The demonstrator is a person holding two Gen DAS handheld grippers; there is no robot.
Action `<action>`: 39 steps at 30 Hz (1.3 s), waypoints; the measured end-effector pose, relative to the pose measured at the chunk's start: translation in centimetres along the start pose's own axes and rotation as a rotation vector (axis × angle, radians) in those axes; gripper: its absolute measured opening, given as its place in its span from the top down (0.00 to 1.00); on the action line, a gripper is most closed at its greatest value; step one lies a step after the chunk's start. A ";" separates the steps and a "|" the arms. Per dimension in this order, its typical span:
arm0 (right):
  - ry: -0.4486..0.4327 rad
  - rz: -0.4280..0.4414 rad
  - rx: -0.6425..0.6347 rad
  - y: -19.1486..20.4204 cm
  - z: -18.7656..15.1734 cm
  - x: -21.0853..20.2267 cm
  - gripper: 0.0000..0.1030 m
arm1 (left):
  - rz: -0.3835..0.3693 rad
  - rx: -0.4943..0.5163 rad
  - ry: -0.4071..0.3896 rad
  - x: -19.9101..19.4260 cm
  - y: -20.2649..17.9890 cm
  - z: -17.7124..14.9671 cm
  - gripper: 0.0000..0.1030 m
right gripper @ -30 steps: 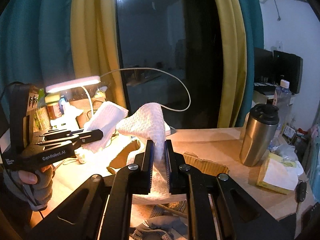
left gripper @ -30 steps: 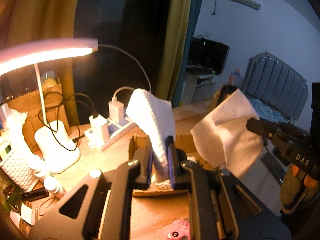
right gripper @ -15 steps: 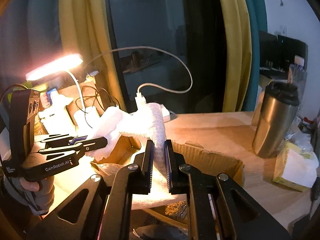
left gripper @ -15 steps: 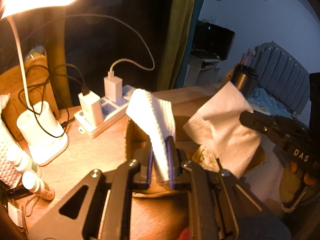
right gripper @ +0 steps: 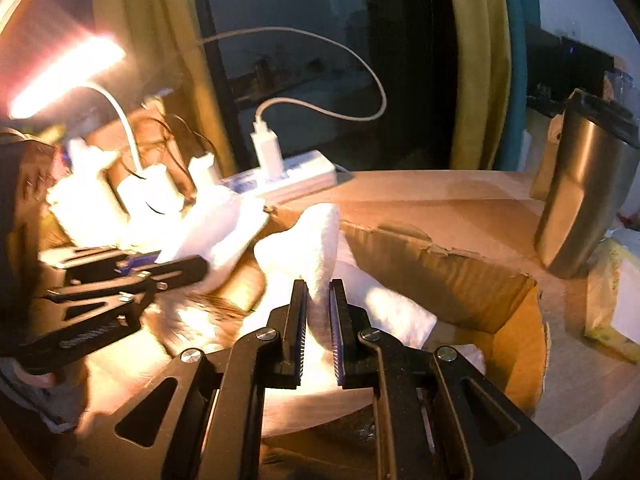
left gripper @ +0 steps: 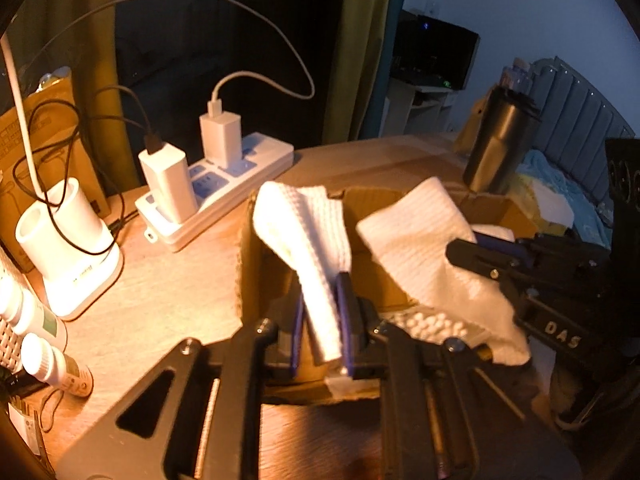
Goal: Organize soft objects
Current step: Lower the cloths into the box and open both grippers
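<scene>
A white textured cloth (left gripper: pixel 308 240) is held by both grippers over an open cardboard box (right gripper: pixel 452 276) on the wooden desk. My left gripper (left gripper: pixel 322 312) is shut on one end of the cloth. My right gripper (right gripper: pixel 318 312) is shut on the other end (right gripper: pixel 308 248); it shows in the left wrist view (left gripper: pixel 480 256) at the right, with the cloth (left gripper: pixel 420 248) draped from it into the box. The left gripper shows in the right wrist view (right gripper: pixel 168 268) at the left. The cloth's lower part lies inside the box.
A white power strip (left gripper: pixel 224 196) with plugged chargers and cables lies behind the box. A lit desk lamp (right gripper: pixel 64 72) with a white base (left gripper: pixel 68 252) stands at the left, with small bottles (left gripper: pixel 48 364) nearby. A steel tumbler (right gripper: pixel 580 200) stands at the right.
Both grippers have come down with the cloth, from well above the desk to the box opening. The cloth now sags into the box.
</scene>
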State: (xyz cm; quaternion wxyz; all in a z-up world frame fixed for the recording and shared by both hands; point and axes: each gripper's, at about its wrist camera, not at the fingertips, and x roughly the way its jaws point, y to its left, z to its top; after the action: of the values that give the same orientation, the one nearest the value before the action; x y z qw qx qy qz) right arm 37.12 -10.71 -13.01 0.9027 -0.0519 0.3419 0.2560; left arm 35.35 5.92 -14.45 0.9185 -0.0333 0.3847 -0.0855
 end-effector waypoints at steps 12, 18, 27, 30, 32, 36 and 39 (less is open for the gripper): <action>0.022 -0.007 0.014 -0.2 -0.4 0.6 0.84 | 0.026 -0.014 0.026 0.3 0.2 -0.1 0.71; -0.003 -0.013 0.024 -0.3 -0.1 -0.7 0.70 | 0.037 -0.005 0.008 -0.9 -0.2 0.1 0.50; -0.038 -0.041 0.044 -0.5 -0.1 -3.5 0.61 | 0.023 -0.010 -0.027 -3.6 -0.9 0.1 0.39; -0.048 -0.045 0.044 -0.4 -0.1 -4.5 0.60 | 0.021 -0.010 -0.040 -4.6 -1.1 0.1 0.38; -0.056 -0.049 0.040 -0.2 -0.1 -5.2 0.60 | 0.023 -0.012 -0.048 -5.3 -1.2 0.0 0.38; -0.074 -0.054 0.034 0.4 -0.2 -6.7 0.60 | 0.019 -0.013 -0.066 -6.8 -1.6 -0.2 0.38; -0.085 -0.059 0.030 0.7 -0.4 -7.7 0.60 | 0.016 -0.011 -0.079 -7.8 -1.8 -0.5 0.38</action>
State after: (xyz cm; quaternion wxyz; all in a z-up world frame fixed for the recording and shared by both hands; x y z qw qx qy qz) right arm 31.65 -13.48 -8.24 0.9242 -0.0376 0.3054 0.2261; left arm 29.37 5.57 -9.12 0.9334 -0.0386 0.3488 -0.0747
